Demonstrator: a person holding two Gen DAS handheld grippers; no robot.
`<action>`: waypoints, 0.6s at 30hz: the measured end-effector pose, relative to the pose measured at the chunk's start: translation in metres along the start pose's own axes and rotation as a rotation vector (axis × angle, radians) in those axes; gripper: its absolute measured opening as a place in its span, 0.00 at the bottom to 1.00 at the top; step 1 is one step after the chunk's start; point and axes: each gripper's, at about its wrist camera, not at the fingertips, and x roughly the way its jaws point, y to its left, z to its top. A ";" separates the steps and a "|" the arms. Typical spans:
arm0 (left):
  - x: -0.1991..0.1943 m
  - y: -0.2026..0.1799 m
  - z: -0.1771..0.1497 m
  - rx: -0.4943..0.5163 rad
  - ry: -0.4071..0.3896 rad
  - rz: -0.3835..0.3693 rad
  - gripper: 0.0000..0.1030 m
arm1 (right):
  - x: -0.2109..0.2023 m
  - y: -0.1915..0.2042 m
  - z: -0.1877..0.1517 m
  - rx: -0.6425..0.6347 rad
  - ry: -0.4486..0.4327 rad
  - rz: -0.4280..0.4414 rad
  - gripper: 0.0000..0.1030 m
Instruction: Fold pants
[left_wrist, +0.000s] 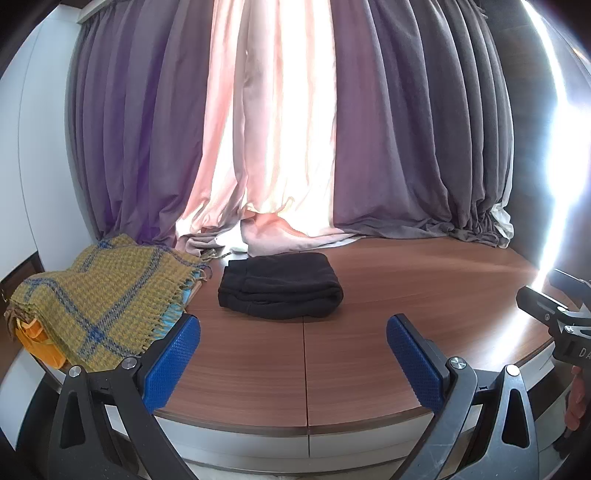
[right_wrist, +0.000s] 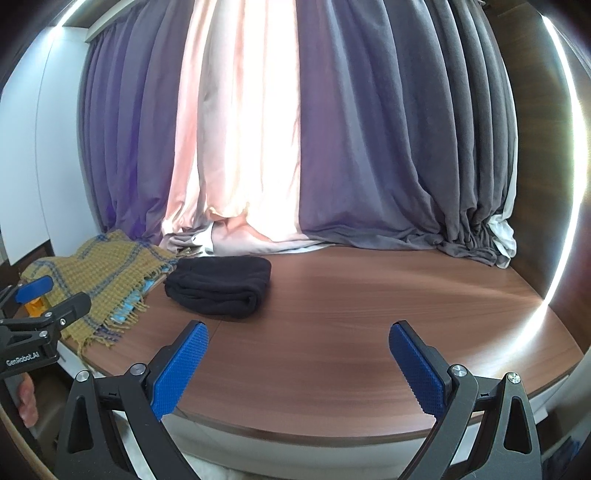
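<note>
Black pants (left_wrist: 280, 286) lie folded into a thick compact bundle on the brown wooden table (left_wrist: 369, 350), toward the back left; they also show in the right wrist view (right_wrist: 221, 286). My left gripper (left_wrist: 293, 328) is open and empty, held back near the table's front edge, well short of the pants. My right gripper (right_wrist: 299, 332) is open and empty too, near the front edge and to the right of the pants. The left gripper's body (right_wrist: 37, 321) shows at the left edge of the right wrist view.
A yellow and blue woven blanket (left_wrist: 99, 295) lies on the table's left end, beside the pants, over something orange (left_wrist: 37, 339). Purple, pink and grey curtains (left_wrist: 295, 129) hang along the table's back edge. A dark wall (right_wrist: 532, 184) stands at the right.
</note>
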 end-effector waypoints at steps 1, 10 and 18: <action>0.000 0.000 0.000 0.000 0.001 -0.001 1.00 | -0.001 0.000 0.000 0.000 -0.001 -0.001 0.97; -0.004 -0.003 0.000 -0.006 0.005 0.000 1.00 | -0.003 -0.002 0.000 -0.002 -0.003 0.000 0.97; -0.005 -0.007 0.000 -0.004 0.010 0.002 1.00 | -0.005 -0.004 0.000 0.000 0.002 0.002 0.97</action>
